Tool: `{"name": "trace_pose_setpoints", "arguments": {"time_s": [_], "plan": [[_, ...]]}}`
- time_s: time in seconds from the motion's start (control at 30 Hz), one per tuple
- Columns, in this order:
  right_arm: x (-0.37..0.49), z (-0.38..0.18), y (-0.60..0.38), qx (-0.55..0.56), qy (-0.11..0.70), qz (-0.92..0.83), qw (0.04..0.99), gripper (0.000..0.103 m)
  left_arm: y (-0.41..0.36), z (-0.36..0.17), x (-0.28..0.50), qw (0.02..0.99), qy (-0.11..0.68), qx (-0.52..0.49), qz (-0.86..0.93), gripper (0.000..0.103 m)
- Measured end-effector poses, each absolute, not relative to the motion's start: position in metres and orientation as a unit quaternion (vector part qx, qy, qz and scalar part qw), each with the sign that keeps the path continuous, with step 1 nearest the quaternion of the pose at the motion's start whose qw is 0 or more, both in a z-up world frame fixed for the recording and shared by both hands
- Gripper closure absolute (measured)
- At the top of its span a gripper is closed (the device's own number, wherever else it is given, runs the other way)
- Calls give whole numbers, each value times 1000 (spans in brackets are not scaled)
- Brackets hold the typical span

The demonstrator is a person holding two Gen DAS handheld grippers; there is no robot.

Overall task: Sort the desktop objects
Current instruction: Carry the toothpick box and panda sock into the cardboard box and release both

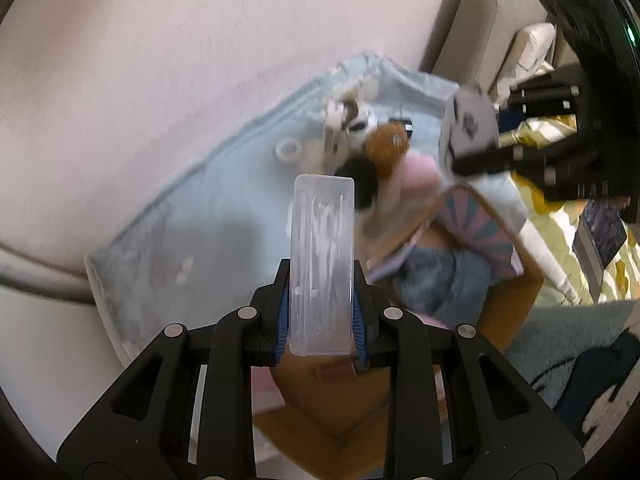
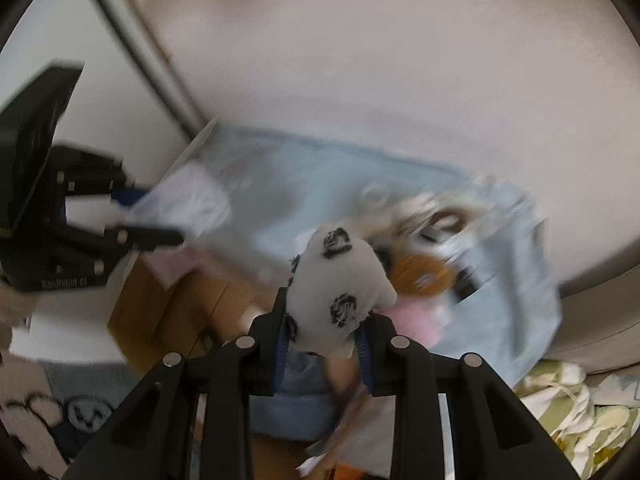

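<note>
Motion blur smears the desk pile point(image 2: 420, 236) beyond recognition.

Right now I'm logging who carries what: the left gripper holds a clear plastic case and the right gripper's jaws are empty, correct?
Not quite. The left gripper does hold the clear plastic case, but the right gripper is not empty: the right wrist view shows its jaws closed on a grey cloth item with black prints.

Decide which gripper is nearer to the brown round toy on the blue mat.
Right. The right gripper, shut on a patterned cloth, hangs just beside the brown toy. The left gripper, holding a clear case, sits farther back across the mat.
</note>
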State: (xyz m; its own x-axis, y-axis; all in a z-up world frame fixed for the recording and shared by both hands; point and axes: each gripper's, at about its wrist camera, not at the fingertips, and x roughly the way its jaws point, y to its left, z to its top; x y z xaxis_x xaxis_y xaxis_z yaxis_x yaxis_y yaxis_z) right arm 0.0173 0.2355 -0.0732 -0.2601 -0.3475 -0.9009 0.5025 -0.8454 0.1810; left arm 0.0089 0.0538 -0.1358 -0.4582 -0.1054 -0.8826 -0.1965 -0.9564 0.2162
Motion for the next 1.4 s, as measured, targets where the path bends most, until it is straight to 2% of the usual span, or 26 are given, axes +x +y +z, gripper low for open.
{"name": "trace_pose_setpoints", "arguments": {"time_s": [0.4,0.87,1.27,1.4], "plan": [[76,-131,190,587,85,-746,303,76,36,-191,57,-47,62,-566,821,80],[86,-143,166,597,113,-729,314,76,23,-213,70,-85,40,-578,811,80],[84,-153,160,610,109,-721,310,76,22,-219,67,-94,38,-587,803,80],[83,-157,162,618,86,-714,317,72,25,-222,65,-99,39,-590,801,79]]}}
